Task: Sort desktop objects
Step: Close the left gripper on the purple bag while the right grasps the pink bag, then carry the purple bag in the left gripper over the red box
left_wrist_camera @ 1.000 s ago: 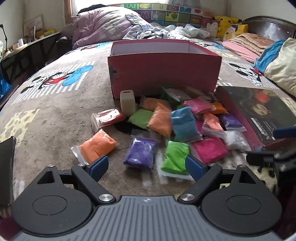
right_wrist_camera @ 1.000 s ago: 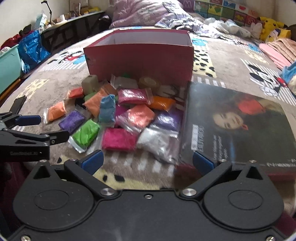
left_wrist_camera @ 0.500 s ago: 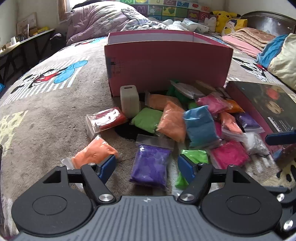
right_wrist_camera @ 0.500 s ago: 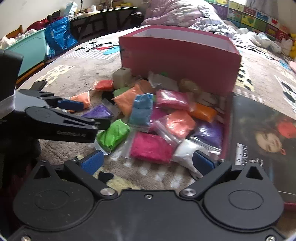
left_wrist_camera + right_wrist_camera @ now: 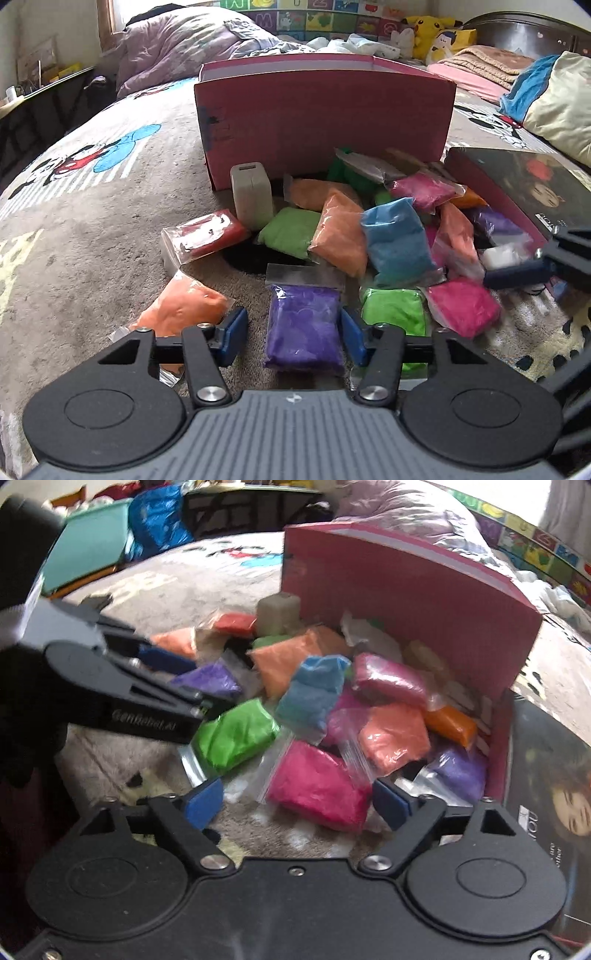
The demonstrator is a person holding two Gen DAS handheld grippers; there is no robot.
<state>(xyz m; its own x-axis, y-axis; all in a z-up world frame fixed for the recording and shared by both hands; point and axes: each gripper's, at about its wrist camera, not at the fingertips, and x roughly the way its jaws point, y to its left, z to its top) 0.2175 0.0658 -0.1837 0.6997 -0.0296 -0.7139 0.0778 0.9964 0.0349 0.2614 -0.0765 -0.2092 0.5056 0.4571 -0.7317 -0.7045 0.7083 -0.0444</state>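
Several bags of coloured clay lie heaped on the bed in front of a pink box point(image 5: 325, 114). My left gripper point(image 5: 293, 334) is open, its jaws standing either side of the near end of a purple bag point(image 5: 303, 328). An orange bag point(image 5: 183, 308) lies left of it and a green bag point(image 5: 393, 310) right. My right gripper point(image 5: 297, 805) is open, its jaws either side of a magenta bag point(image 5: 317, 784). The left gripper also shows in the right wrist view point(image 5: 173, 681), by the purple bag point(image 5: 208, 677). The pink box point(image 5: 406, 594) stands behind the heap.
A white block point(image 5: 251, 195) stands by the box's left corner. A dark box lid with a portrait point(image 5: 524, 184) lies right of the heap, also in the right wrist view point(image 5: 550, 797). Pillows, quilts and plush toys are at the back. A desk stands to the left.
Both grippers have moved forward and down towards the heap. The left jaws have narrowed around the purple bag; the right jaws have come in around the magenta bag.
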